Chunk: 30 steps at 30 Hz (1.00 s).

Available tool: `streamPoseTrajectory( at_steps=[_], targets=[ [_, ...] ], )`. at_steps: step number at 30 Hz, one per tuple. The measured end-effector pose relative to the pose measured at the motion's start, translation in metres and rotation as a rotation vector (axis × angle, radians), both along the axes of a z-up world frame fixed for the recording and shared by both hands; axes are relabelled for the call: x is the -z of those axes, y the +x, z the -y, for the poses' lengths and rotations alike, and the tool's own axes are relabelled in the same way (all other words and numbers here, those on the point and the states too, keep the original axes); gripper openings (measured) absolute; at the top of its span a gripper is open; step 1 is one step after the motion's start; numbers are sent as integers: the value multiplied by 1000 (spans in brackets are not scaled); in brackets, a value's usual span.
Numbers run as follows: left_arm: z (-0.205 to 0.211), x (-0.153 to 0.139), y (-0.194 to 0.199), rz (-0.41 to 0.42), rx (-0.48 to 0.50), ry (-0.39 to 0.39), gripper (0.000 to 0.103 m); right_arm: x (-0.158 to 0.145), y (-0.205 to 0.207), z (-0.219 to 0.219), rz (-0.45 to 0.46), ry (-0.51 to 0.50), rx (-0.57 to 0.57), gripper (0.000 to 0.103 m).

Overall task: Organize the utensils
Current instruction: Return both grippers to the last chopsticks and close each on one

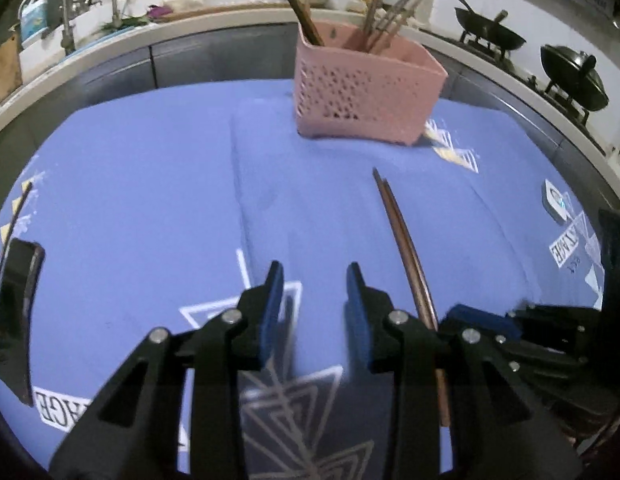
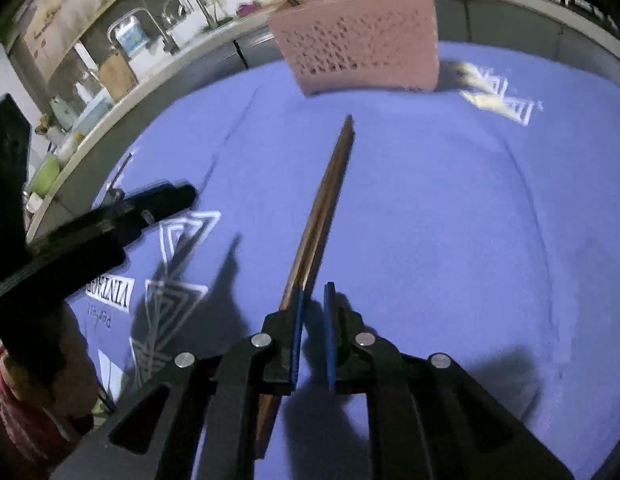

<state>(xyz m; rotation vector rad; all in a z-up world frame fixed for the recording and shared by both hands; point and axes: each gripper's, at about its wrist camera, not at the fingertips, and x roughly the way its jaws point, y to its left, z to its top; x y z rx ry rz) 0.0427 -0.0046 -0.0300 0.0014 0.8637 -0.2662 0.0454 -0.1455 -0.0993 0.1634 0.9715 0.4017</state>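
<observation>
A pair of brown chopsticks (image 1: 406, 248) lies on the blue cloth (image 1: 150, 184), pointing toward a pink perforated utensil basket (image 1: 366, 92) that holds several chopsticks. My left gripper (image 1: 314, 276) is open and empty, just left of the chopsticks. In the right wrist view, my right gripper (image 2: 313, 294) hovers over the near end of the chopsticks (image 2: 330, 188), jaws narrowly apart; the chopsticks pass under its left finger (image 2: 296, 320). The basket (image 2: 362, 36) stands ahead. The left gripper (image 2: 110, 224) shows at the left.
A black phone (image 1: 14, 320) lies at the cloth's left edge. A small white object (image 1: 556, 200) lies at the right. Behind are a counter with a sink and taps (image 1: 70, 20), and woks (image 1: 490, 32) on a stove.
</observation>
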Motion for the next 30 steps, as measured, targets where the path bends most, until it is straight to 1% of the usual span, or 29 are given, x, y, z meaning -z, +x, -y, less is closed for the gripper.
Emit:
streamPoseTrajectory(
  at_steps=[3, 6, 8, 10, 14, 16, 17, 18, 20, 22, 24, 27, 30],
  targets=[
    [1, 4, -1, -15, 12, 0, 31, -1, 2, -4, -18, 9, -9, 11],
    [3, 5, 0, -17, 14, 3, 31, -1, 2, -10, -8, -1, -12, 11],
    [6, 6, 3, -23, 12, 0, 31, 0, 7, -9, -13, -5, 5, 11],
    [10, 7, 4, -31, 14, 0, 31, 1, 9, -2, -26, 19, 21, 11],
    [21, 7, 8, -44, 27, 1, 31, 1, 6, 12, 8, -6, 82, 11],
    [29, 8, 11, -59, 36, -6, 34, 1, 3, 20, 18, -28, 121, 6],
    [33, 8, 13, -67, 41, -11, 40, 3, 2, 24, 15, -33, 130, 4],
    [39, 8, 15, -72, 46, -19, 45, 7, 1, 29, 4, -20, 143, 2],
    [48, 7, 16, -63, 63, -19, 48, 9, -3, 36, 0, -5, 156, 1],
    [60, 9, 18, -53, 79, 15, 49, 8, -5, 39, -7, 2, 157, 1],
    [68, 14, 20, -58, 88, 41, 49, 5, -7, 44, 8, 49, 167, 1],
    [71, 19, 20, -42, 79, 89, 49, 2, -5, 46, 22, 97, 168, 2],
    [72, 28, 25, -69, 75, 108, 49, 1, 0, 48, 30, 144, 166, 2]
  ],
)
